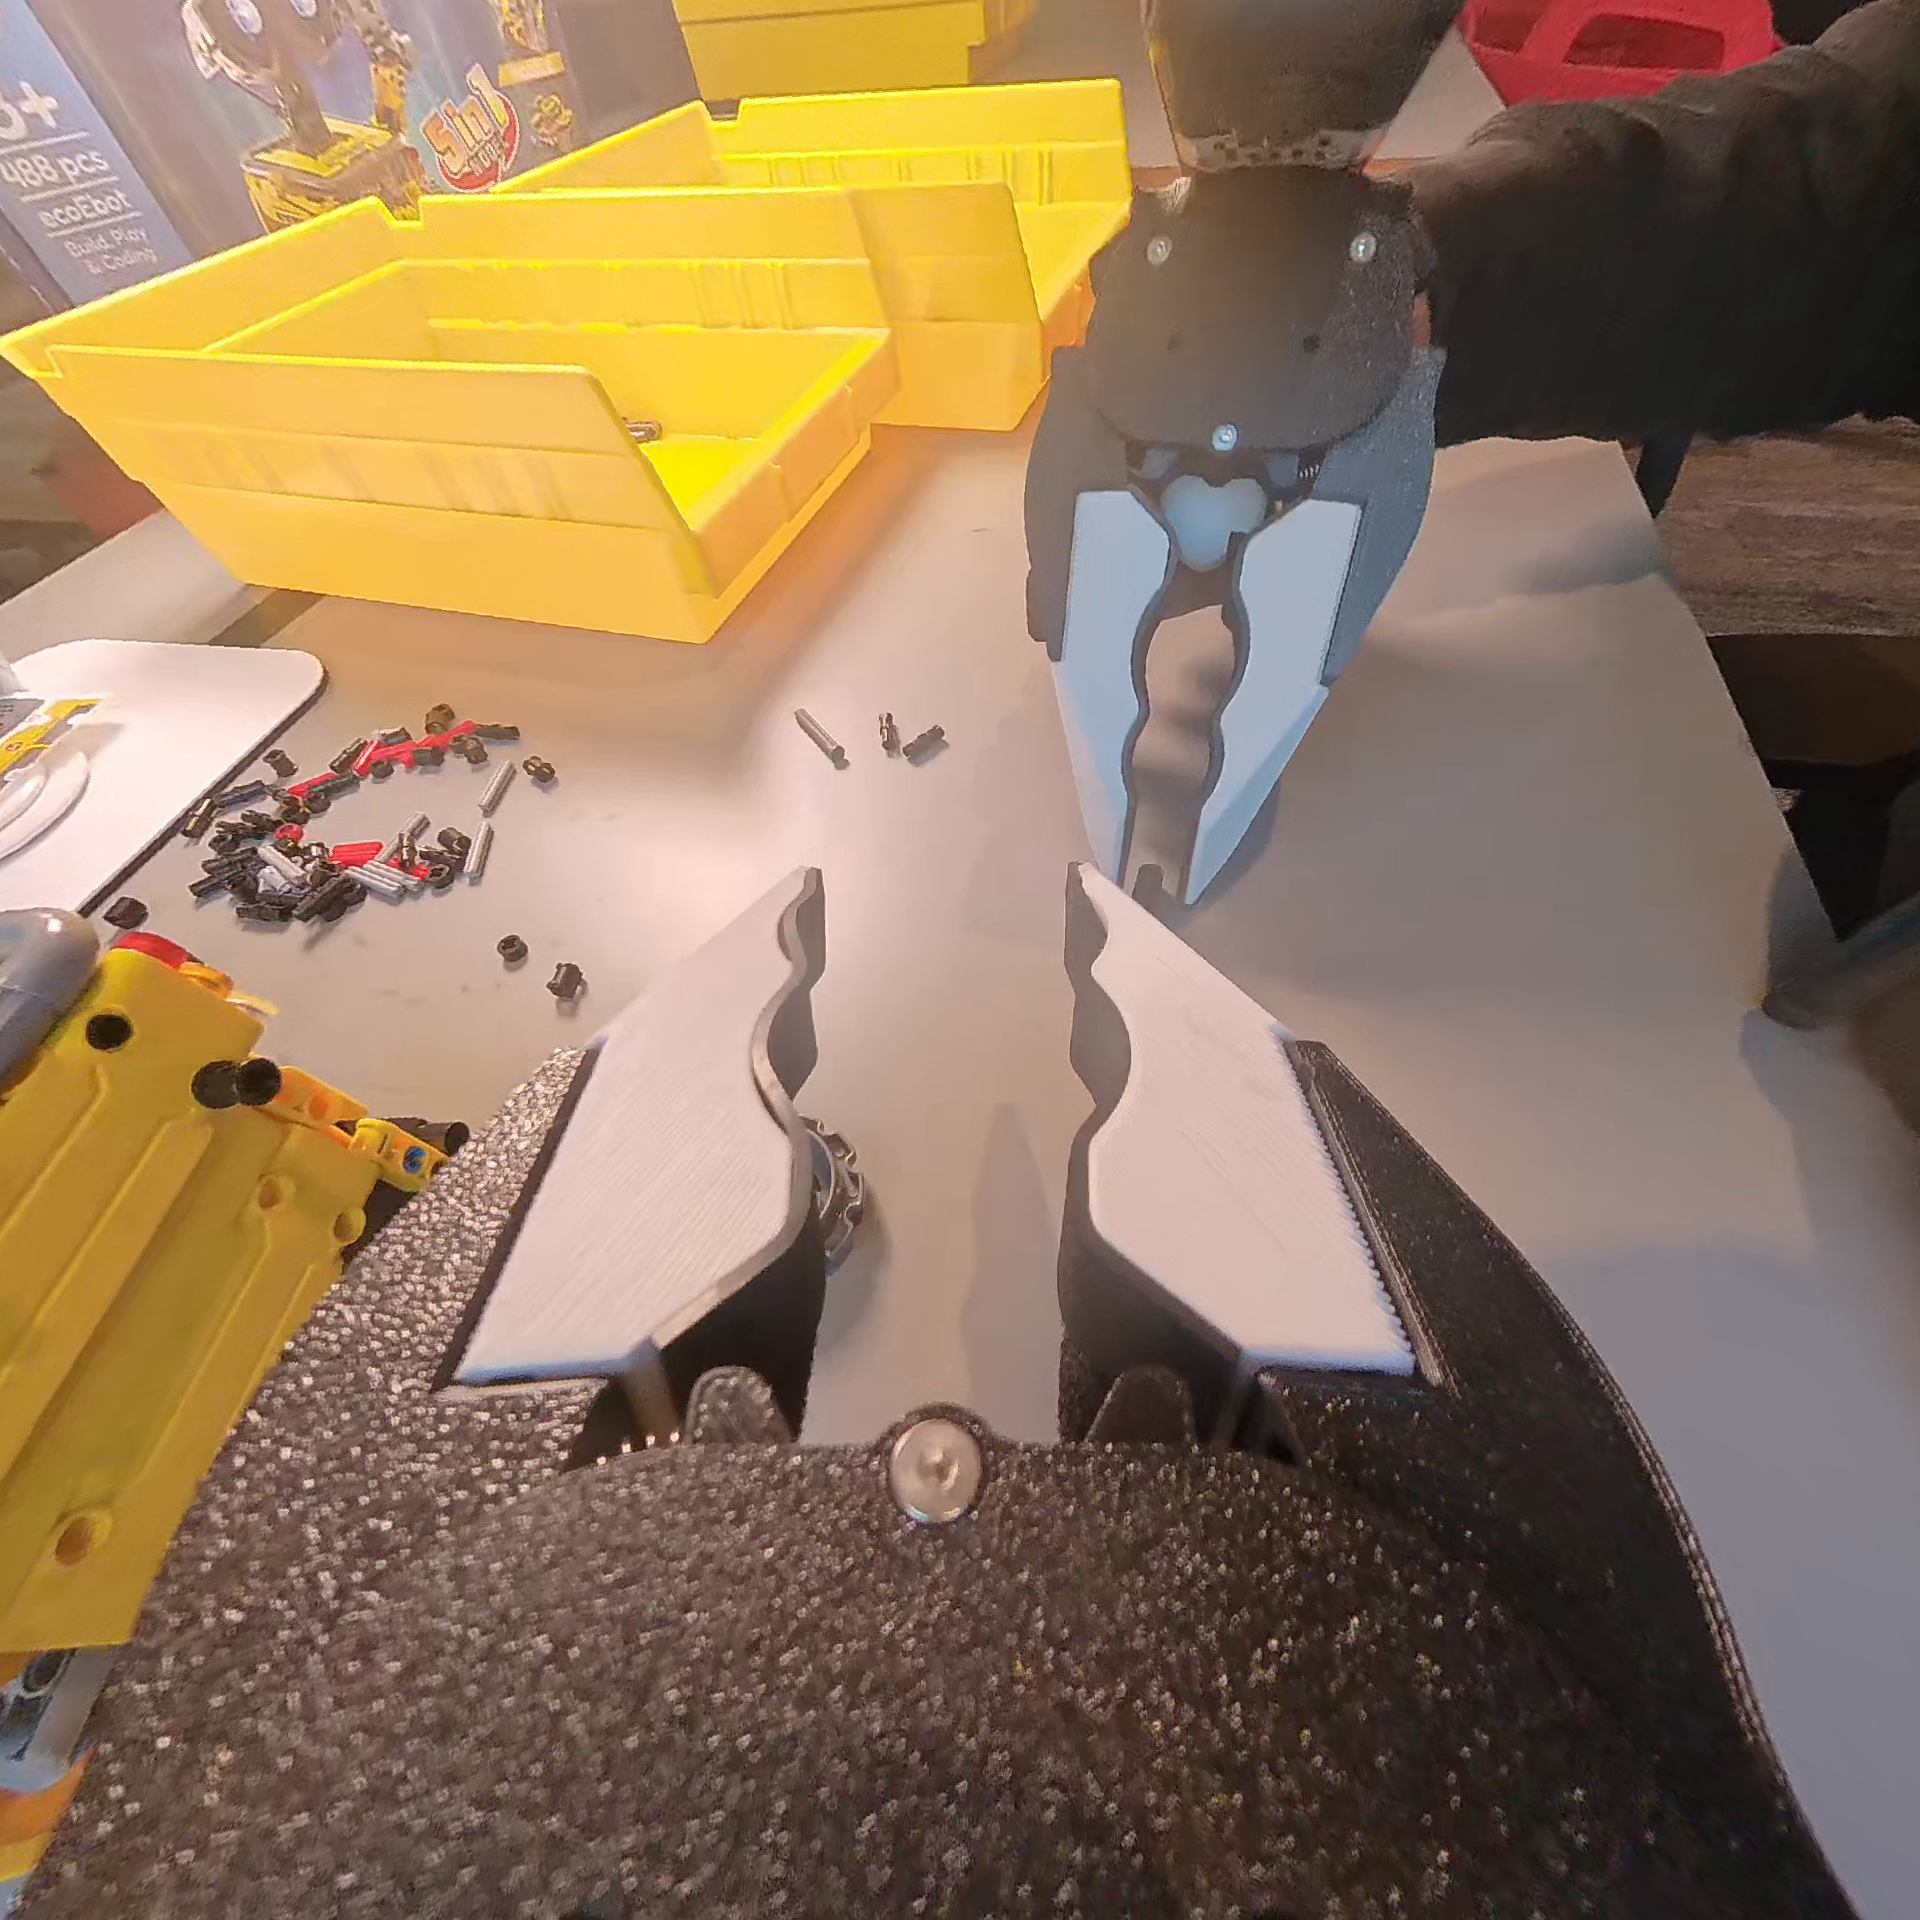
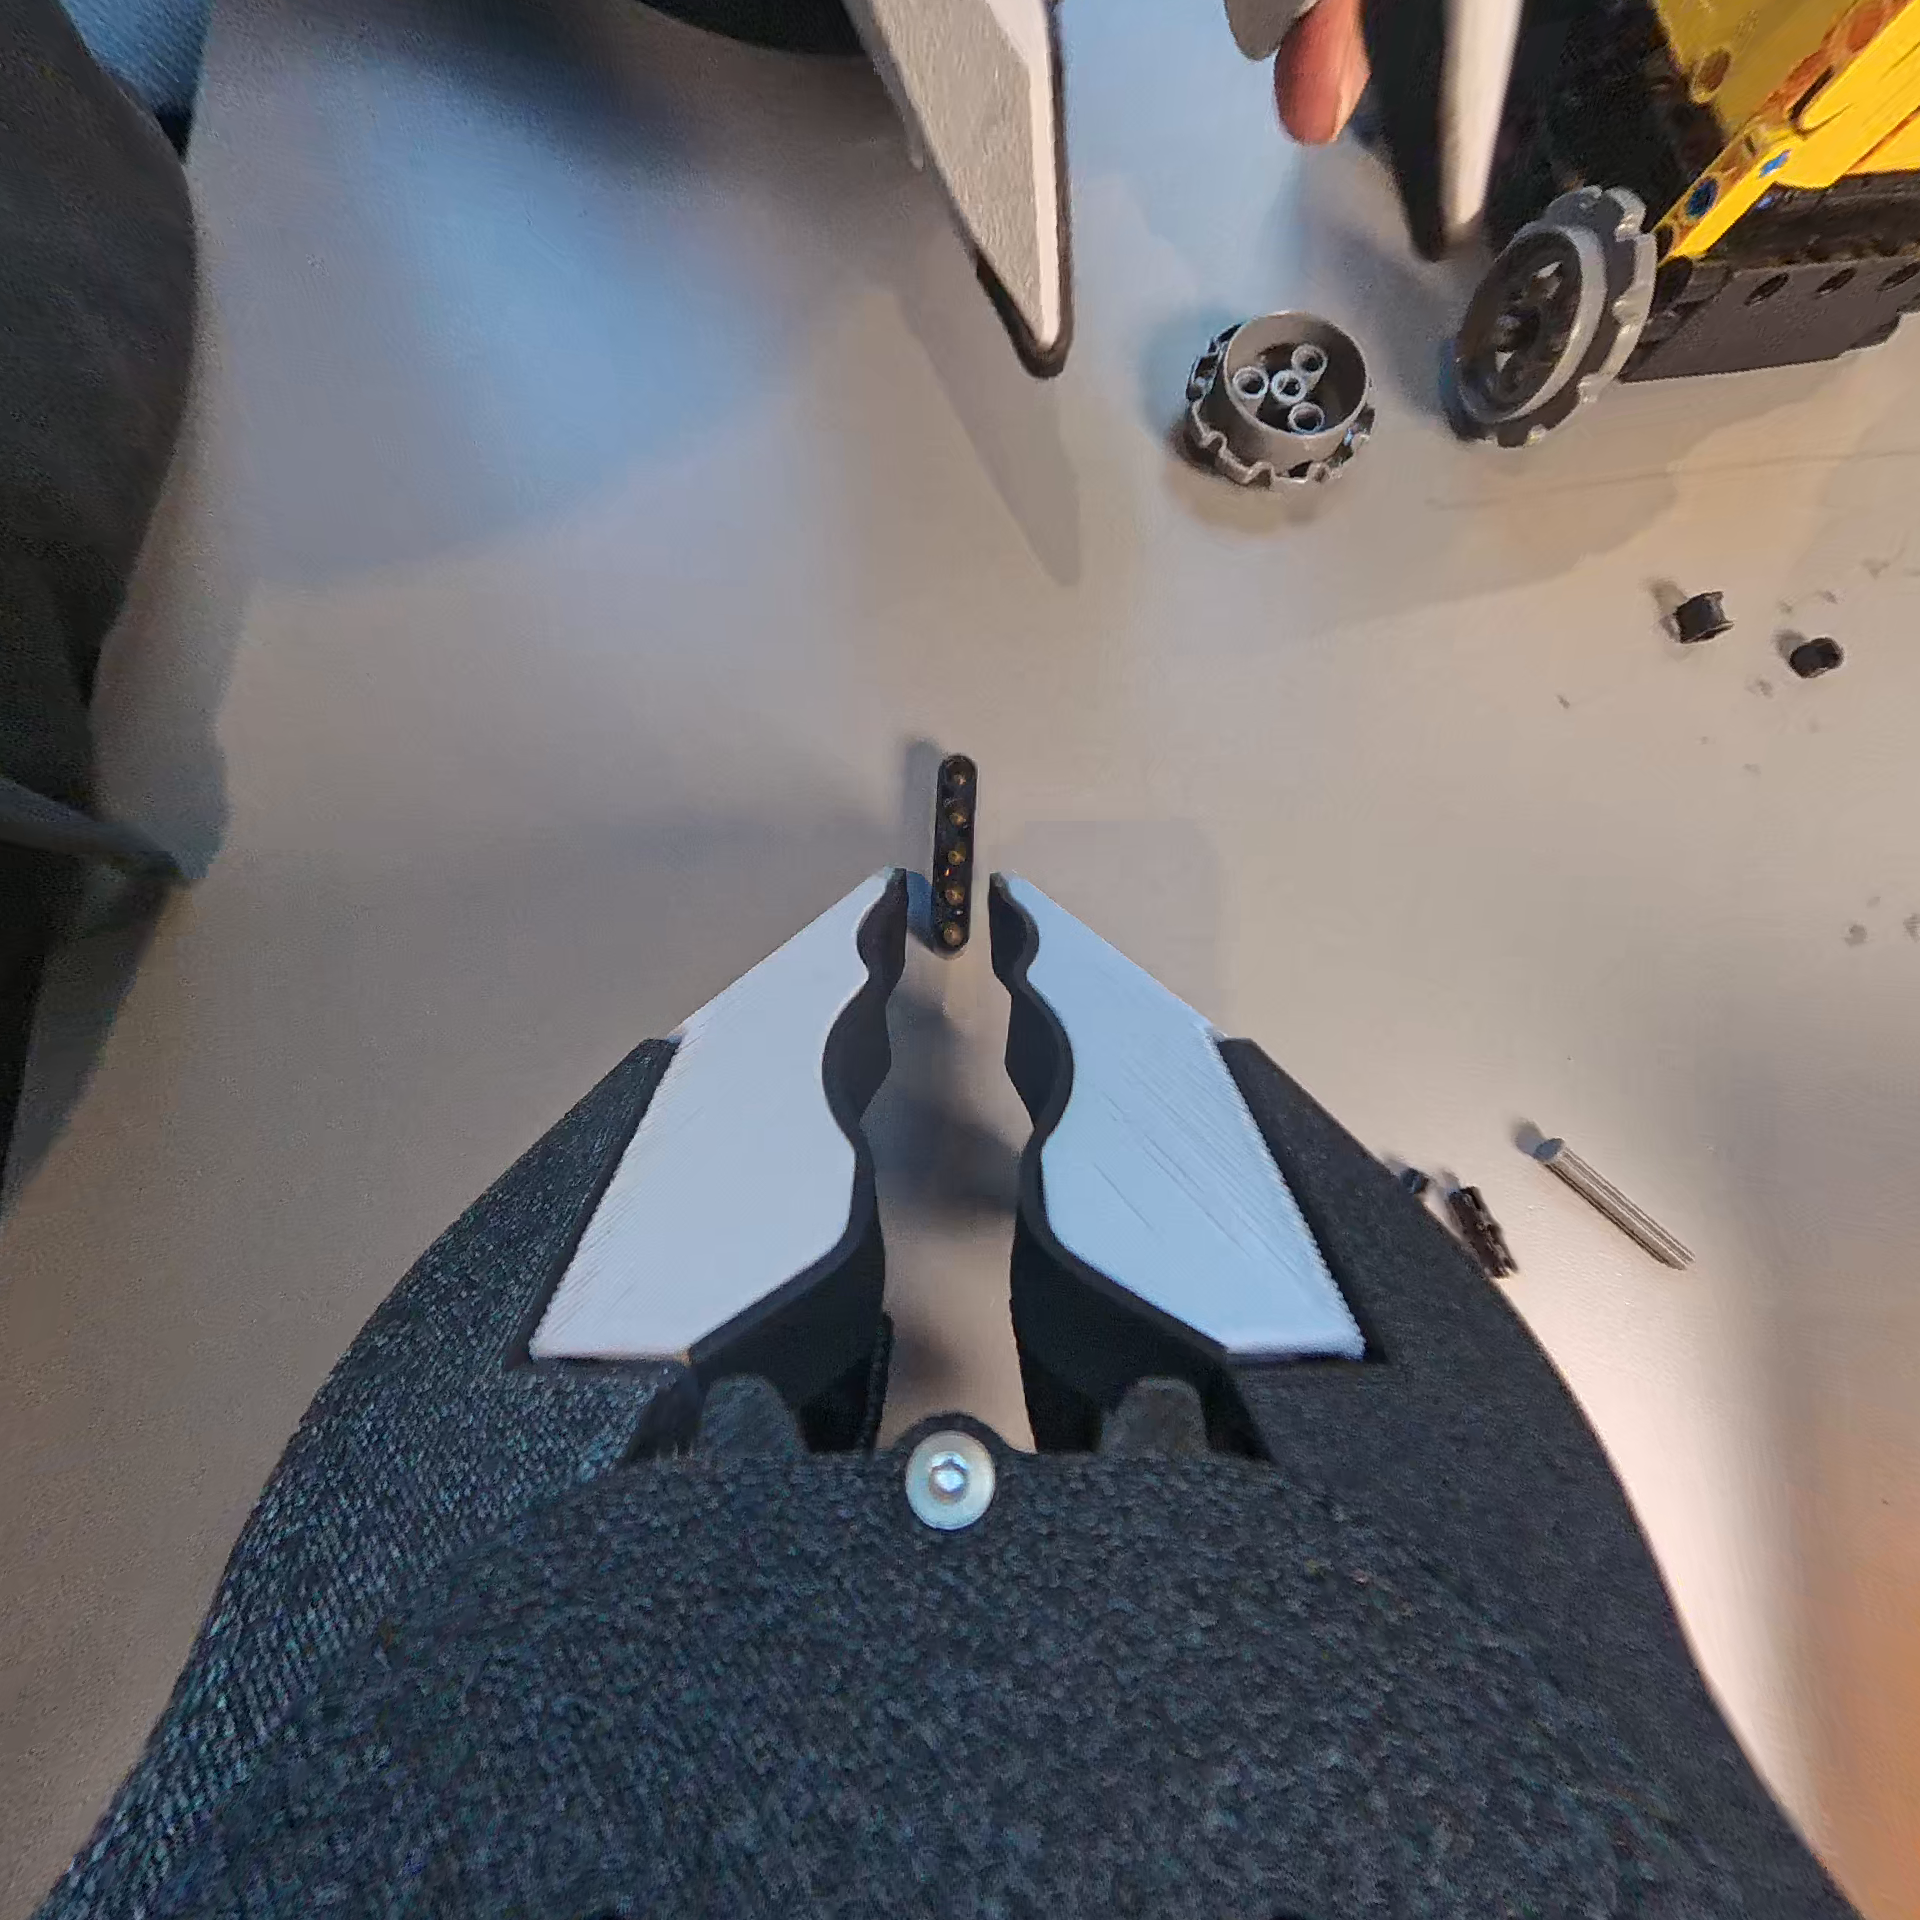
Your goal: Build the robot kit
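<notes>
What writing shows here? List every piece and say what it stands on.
Toy box, top left of the left wrist view: white print and a number, readable, but I do not quote writing.
Round red badge on that box: readable, not quoted.
Right wrist view: none.

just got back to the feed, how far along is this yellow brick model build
Done: the yellow model has one grey wheel at its side. In hand: nothing gripped; the right gripper is open around a black beam, the left gripper open, empty. Left: a loose wheel and a pile of pins lie on the table.
</notes>
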